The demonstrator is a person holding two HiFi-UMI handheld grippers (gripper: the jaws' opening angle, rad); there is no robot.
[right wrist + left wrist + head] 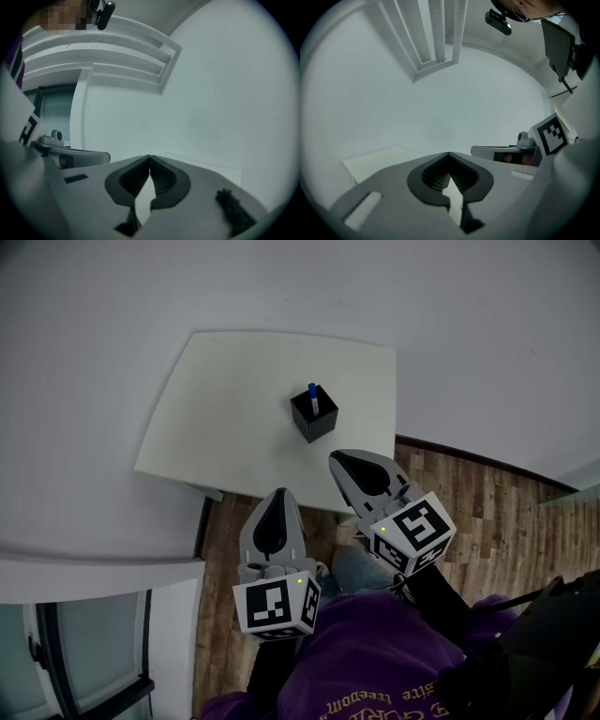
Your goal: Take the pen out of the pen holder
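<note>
- The left gripper (278, 495) and right gripper (338, 458) are closed, empty.
- The right one should be opened, closed on the pen (312, 397) above the holder (315, 421), lifted straight.

- The counter (234, 399) is showing plain white.
- The pen holder (314, 418) is showing black, and the pen (312, 396) is showing blue.
- The left gripper (278, 498) and the right gripper (342, 461) are showing grey shells, with black pads lining the jaws.
- The marker cubes (274, 606) (415, 529) are showing black-and-white square patterns.
- The floor (487, 512) is showing brown wood planks.
- The person's garment (375, 652) is showing purple with pale lettering.
</note>
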